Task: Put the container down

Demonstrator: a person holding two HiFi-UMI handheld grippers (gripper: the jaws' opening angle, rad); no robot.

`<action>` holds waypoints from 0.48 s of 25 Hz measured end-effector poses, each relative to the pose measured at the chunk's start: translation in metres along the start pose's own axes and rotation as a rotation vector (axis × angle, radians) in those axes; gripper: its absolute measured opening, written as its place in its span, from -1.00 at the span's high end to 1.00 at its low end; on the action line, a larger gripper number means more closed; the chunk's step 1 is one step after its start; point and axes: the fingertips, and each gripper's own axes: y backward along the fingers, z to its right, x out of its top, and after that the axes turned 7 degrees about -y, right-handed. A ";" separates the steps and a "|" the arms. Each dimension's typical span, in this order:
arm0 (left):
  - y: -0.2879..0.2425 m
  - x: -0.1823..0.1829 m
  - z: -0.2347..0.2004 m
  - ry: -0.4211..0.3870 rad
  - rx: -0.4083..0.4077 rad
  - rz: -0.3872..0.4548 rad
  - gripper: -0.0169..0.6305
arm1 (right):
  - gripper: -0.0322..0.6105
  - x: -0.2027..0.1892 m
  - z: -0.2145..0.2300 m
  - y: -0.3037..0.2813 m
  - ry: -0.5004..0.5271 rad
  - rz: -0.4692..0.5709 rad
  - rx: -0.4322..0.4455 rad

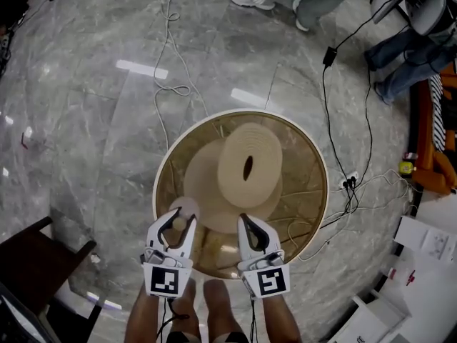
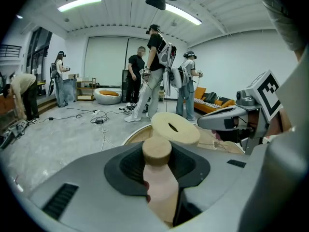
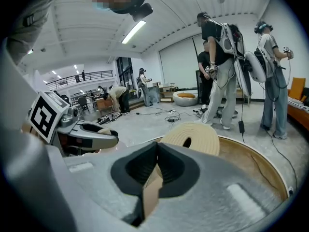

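A beige container [image 1: 214, 184] with a round slotted lid [image 1: 250, 166] is held over a big round brown tray with a pale rim [image 1: 323, 191]. My left gripper [image 1: 175, 224] is shut on a beige cylindrical knob [image 1: 184, 208] at the container's near left side; the knob [image 2: 156, 149] fills the jaws of that gripper [image 2: 157, 162]. My right gripper [image 1: 246, 224] is shut on a thin beige tab [image 3: 150, 192] at the near side, pinched between the jaws of that gripper [image 3: 157, 166]. The lid [image 3: 193, 137] stands just beyond. Whether the container touches the tray I cannot tell.
Cables [image 1: 168, 56] trail over the grey marble floor. A dark seat [image 1: 36, 263] stands at the near left, white boxes [image 1: 421, 241] and orange furniture [image 1: 437, 141] at the right. Several people [image 2: 154, 71] stand behind. My feet [image 1: 207, 309] are by the tray's near rim.
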 end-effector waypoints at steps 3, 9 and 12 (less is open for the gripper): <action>-0.005 -0.013 -0.002 -0.004 0.003 -0.005 0.53 | 0.90 -0.013 -0.004 -0.007 -0.001 -0.001 0.013; -0.019 -0.032 -0.004 -0.025 -0.005 0.001 0.53 | 0.90 -0.037 -0.004 -0.018 -0.011 -0.004 0.022; -0.024 -0.041 -0.004 -0.026 -0.005 -0.005 0.53 | 0.90 -0.045 -0.003 -0.020 -0.021 -0.013 0.017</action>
